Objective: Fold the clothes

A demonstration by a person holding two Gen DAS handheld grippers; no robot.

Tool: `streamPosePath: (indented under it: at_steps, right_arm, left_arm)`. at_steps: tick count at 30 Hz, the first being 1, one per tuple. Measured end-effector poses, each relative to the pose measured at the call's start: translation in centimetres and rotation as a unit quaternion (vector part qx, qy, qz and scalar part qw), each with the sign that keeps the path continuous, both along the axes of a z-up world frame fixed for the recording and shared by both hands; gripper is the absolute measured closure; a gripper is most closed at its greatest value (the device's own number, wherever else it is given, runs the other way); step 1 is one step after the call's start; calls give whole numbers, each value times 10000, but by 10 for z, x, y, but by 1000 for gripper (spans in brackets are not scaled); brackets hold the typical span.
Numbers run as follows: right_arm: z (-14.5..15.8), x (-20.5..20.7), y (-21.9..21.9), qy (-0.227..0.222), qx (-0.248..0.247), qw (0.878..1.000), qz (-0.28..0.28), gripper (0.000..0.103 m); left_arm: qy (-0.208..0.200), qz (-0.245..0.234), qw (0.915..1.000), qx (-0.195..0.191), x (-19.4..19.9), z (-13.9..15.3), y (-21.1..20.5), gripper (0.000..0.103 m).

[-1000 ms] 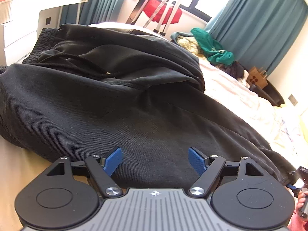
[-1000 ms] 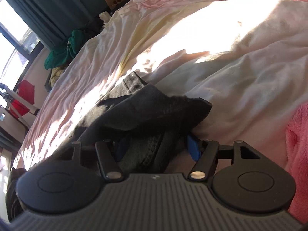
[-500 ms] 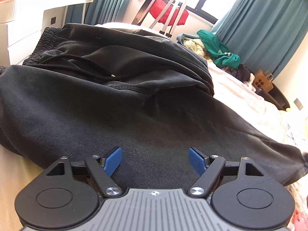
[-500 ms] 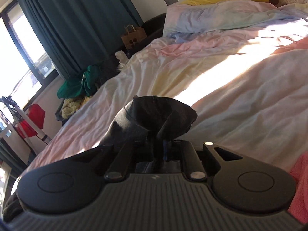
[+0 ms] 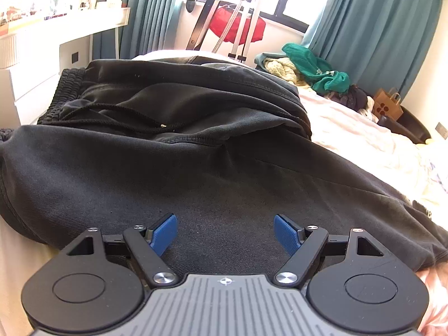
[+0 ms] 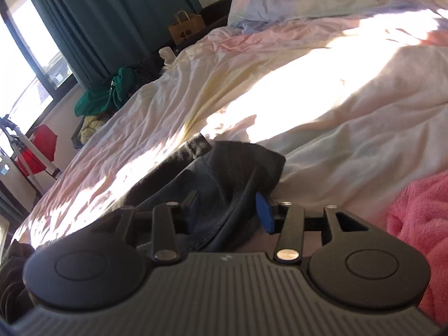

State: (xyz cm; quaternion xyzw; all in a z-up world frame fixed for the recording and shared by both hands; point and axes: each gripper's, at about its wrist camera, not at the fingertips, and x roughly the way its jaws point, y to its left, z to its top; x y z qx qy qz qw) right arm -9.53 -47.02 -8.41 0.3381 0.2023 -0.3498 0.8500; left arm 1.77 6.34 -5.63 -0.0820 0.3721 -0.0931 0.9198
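My right gripper clamped the black trousers' hem a moment ago; its fingers are now opening, cloth loose between them. Left gripper fingers apart, empty, above trousers on the bed.

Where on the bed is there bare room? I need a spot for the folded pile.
Free: the sunlit duvet between the black trousers and the pillows. Crowded: the trousers cover the near end; a pink fleece fills the right edge; a clothes heap sits beyond the far side.
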Motion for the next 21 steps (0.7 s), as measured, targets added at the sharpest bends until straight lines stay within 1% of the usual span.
streamPosePath:
  at_steps: [1,2,3,4,7,11,15,19,21]
  right_arm:
    - [10,-1,8,-6,-239,9997,48,39]
    - [21,0,16,-9,-464,9989,90,36]
    - [32,1,25,-11,-689,9975,132,36]
    - [39,3,32,-36,-770,9968,214,35]
    - [63,17,57,-174,-804,9939,741,36]
    - [91,46,105,-377,-829,9860,1394,36]
    - [105,78,160,-601,-595,9765,1984,36]
    - [93,102,214,-693,-475,9658,2453,37]
    - [76,109,229,-643,-199,9665,2478,37]
  left_arm:
    - [-14,-14,10000,8,-1,1,0,24]
    - [-26,-33,10000,16,-2,1,-1,24]
    - [-39,-42,10000,36,-3,2,-1,24]
    - [-52,-44,10000,62,-4,2,-2,24]
    - [-99,-58,9999,126,-6,3,-3,23]
    - [-130,-40,9998,162,-7,4,-2,22]
    - [-161,-18,9998,151,-9,5,0,22]
    - [-240,-22,9993,290,-10,4,-1,22]
    - [-309,-54,9989,351,-12,3,-4,22]
